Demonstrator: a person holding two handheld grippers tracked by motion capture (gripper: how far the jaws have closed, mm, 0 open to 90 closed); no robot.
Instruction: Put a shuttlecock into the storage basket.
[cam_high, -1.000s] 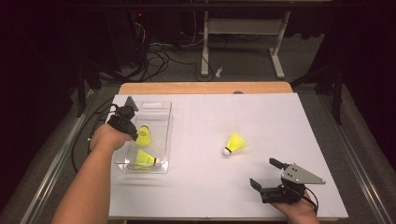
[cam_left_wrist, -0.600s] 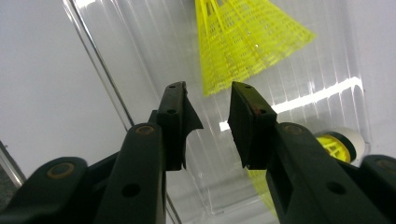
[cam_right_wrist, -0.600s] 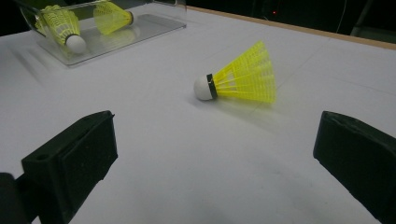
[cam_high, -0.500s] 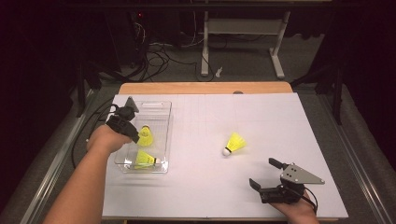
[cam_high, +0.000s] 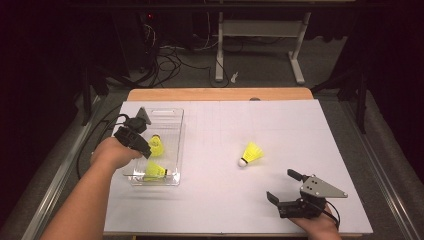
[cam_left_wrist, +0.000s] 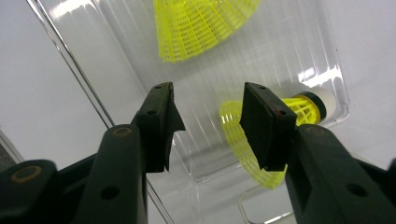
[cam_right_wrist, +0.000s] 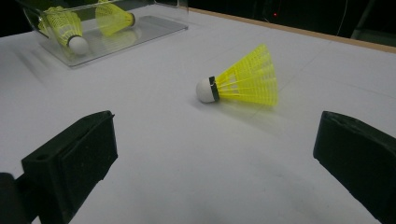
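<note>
A clear plastic tray (cam_high: 172, 114) at the table's left holds two yellow shuttlecocks (cam_high: 156, 145) (cam_high: 155, 171). My left gripper (cam_high: 143, 146) hovers over the tray's left side. Its jaws have just been opening and stand apart with nothing between them. In the left gripper view it (cam_left_wrist: 210, 112) looks down on the tray (cam_left_wrist: 116, 56); one shuttlecock (cam_left_wrist: 322, 100) lies below the right pad, the other (cam_left_wrist: 201, 23) farther off. A third shuttlecock (cam_high: 251, 153) lies on its side on the white table. My right gripper (cam_high: 281, 185) rests wide open near the front edge, short of that shuttlecock (cam_right_wrist: 243, 79).
White paper (cam_high: 225, 200) covers the table; a wooden edge (cam_high: 220, 94) shows at the back. Cables and a metal stand (cam_high: 220, 55) are on the dark floor beyond. The tray (cam_right_wrist: 140, 32) shows far left in the right gripper view.
My left gripper has risen a little and drawn back to the left over the tray, and its jaws stand wider. The right gripper and the lone shuttlecock have not moved.
</note>
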